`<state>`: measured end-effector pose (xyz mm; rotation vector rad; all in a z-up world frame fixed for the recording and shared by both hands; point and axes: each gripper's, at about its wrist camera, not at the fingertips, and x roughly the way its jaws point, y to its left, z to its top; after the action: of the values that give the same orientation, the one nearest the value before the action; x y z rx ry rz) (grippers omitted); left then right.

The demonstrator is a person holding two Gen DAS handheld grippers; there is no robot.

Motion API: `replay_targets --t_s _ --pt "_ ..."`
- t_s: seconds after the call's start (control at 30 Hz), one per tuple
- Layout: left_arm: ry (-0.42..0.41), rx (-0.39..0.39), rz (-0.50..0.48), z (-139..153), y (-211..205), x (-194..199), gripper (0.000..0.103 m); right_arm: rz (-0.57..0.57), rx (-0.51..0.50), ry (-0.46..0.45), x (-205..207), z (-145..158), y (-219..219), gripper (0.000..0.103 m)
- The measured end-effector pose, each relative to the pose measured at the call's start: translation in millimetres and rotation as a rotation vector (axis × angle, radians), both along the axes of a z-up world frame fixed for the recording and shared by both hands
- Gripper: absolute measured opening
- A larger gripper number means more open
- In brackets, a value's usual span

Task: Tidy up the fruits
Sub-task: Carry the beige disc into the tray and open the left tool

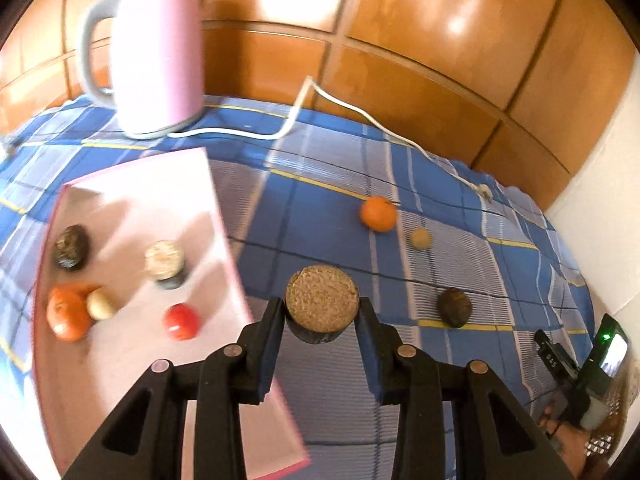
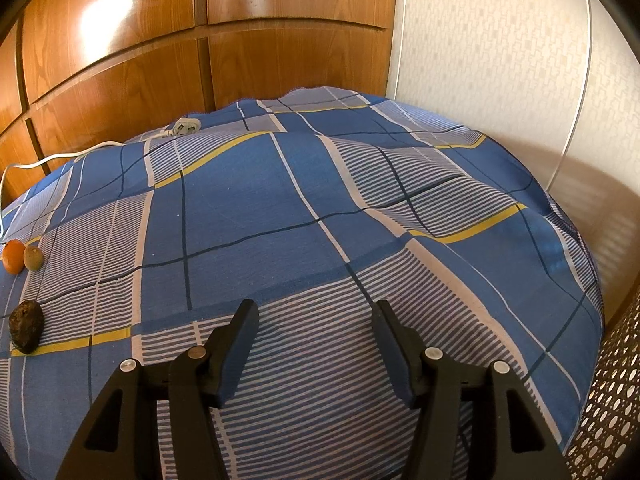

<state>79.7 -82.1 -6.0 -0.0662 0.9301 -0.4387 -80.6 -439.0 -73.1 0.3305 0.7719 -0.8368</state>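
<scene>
The left gripper [image 1: 322,312] is gripping a halved dark fruit [image 1: 321,305], cut face up, just right of the pink tray's [image 1: 224,216] edge. The tray is holding another halved fruit [image 1: 165,260], a dark avocado [image 1: 71,247], an orange [image 1: 68,314], a pale small fruit [image 1: 101,305] and a red tomato [image 1: 182,321]. On the blue checked cloth [image 2: 280,200] a second orange [image 1: 378,213], a kiwi [image 1: 421,238] and another avocado [image 1: 454,306] are lying to the right. A pink kettle [image 1: 156,56] is standing at the far left. The right gripper [image 2: 315,340] is hovering with jaws parted and empty.
</scene>
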Motion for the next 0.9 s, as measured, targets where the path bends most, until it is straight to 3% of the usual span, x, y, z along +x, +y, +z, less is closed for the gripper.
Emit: replay_targets --t_s 0.53,0.9 --pt "0.003 0.007 0.197 -11 91 -8 0.037 -0.004 -0.019 0.018 1 0 2 0.06" --pt "0.011 0.018 0.321 -22 127 -9 0.037 -0.008 -0.027 0.027 2 1 3 0.06"
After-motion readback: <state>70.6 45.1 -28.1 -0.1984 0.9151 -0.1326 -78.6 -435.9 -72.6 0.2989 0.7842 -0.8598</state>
